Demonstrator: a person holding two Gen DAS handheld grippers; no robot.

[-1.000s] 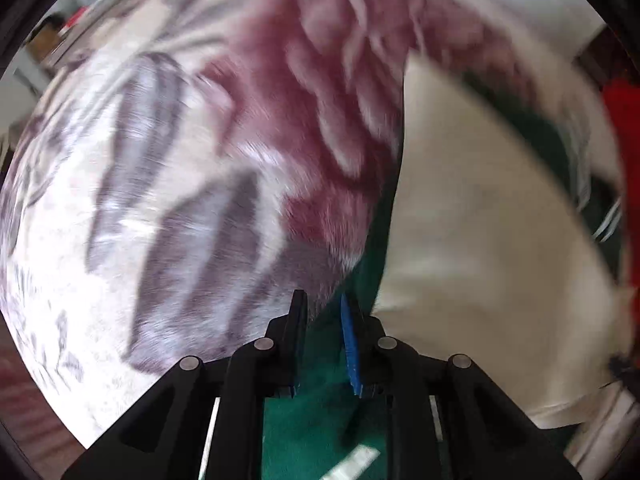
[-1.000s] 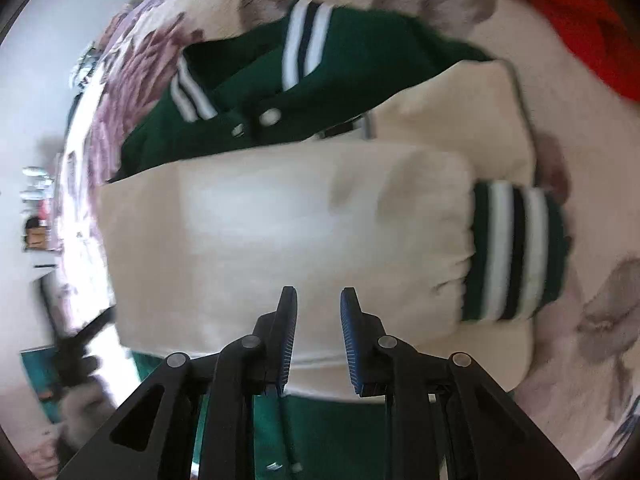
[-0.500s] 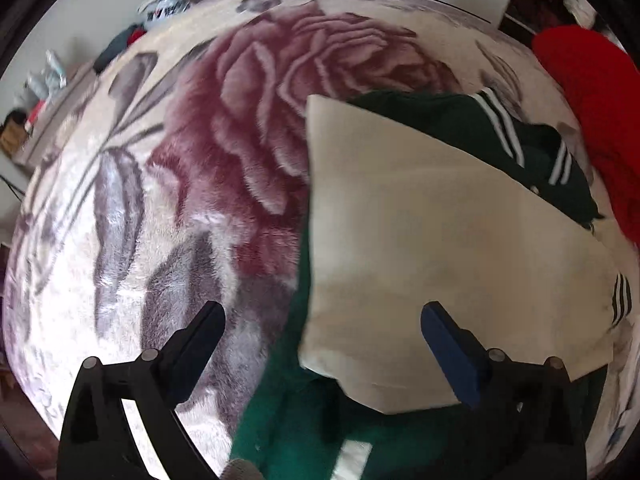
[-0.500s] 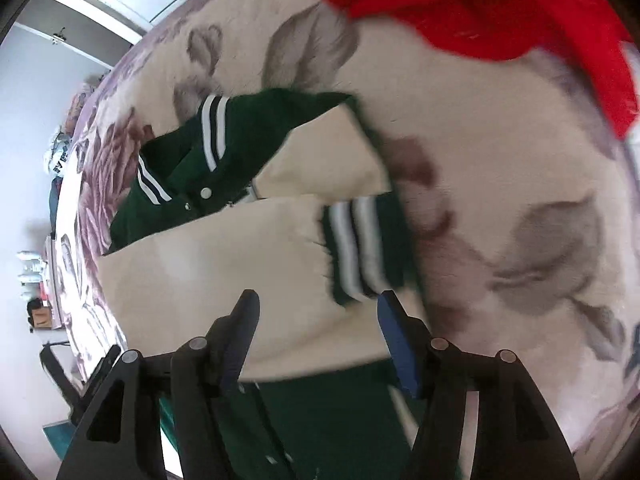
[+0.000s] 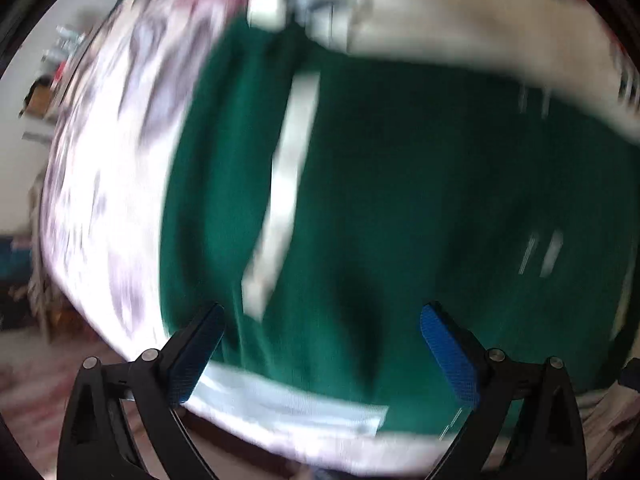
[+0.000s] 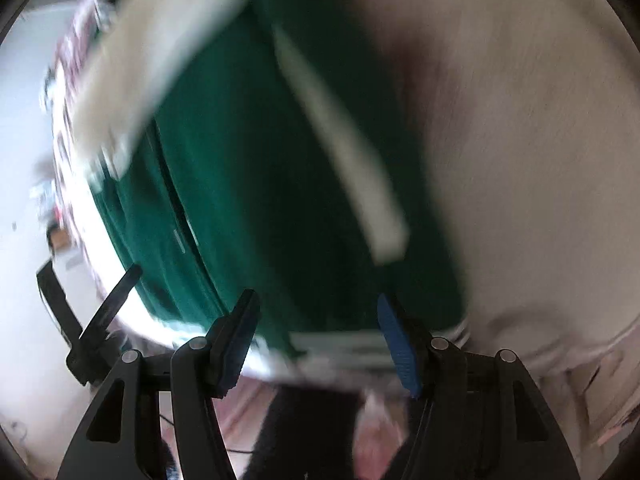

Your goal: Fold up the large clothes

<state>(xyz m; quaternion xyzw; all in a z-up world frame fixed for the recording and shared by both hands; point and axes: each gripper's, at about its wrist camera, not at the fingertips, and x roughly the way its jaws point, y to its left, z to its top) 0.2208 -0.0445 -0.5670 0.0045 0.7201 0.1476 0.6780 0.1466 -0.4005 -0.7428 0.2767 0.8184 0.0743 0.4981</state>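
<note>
A green varsity jacket point(image 5: 400, 184) with cream sleeves lies flat on a floral blanket; both views are blurred by motion. Its cream sleeve point(image 5: 460, 20) is folded across the top, and a white pocket strip point(image 5: 288, 168) runs down the green body. My left gripper point(image 5: 320, 332) hangs open over the jacket's lower body, near the white hem band point(image 5: 304, 404), with nothing between its fingers. In the right wrist view the same jacket point(image 6: 256, 184) fills the middle, and my right gripper point(image 6: 316, 328) stands open just above the striped hem point(image 6: 340, 344), gripping nothing.
The floral blanket point(image 5: 108, 184) spreads left of the jacket and the pale blanket point(image 6: 520, 160) to its right. The left gripper's black finger point(image 6: 112, 300) shows at the left of the right wrist view. Below the bed edge lies floor with dark shapes.
Both grippers let go of the cream sleeve, opened wide and swept down from the sleeve and collar area to the jacket's hem at the bed's near edge.
</note>
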